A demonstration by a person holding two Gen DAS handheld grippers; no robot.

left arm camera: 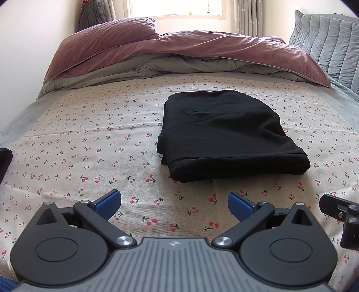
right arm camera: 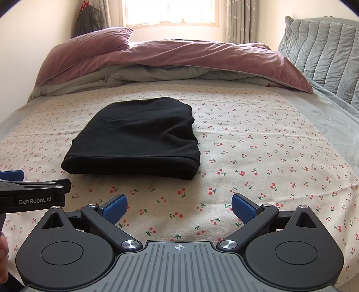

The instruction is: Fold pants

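Note:
Black pants point(left arm camera: 226, 134) lie folded into a compact rectangle on the cherry-print sheet point(left arm camera: 89, 146); they also show in the right wrist view point(right arm camera: 139, 139). My left gripper point(left arm camera: 174, 205) is open and empty, held above the sheet, near of the pants and a little to their left. My right gripper point(right arm camera: 179, 207) is open and empty, near of the pants and to their right. Neither touches the pants. The left gripper's body shows at the left edge of the right wrist view point(right arm camera: 33, 195), and part of the right gripper shows at the right edge of the left wrist view point(left arm camera: 343, 215).
A mauve and grey duvet point(left arm camera: 179, 56) is bunched at the far side of the bed, with a mauve pillow point(left arm camera: 107, 33) at its left. A grey quilted cushion point(left arm camera: 332, 45) stands at the far right. A window point(left arm camera: 175, 9) is behind. A dark item point(left arm camera: 5, 157) sits at the left edge.

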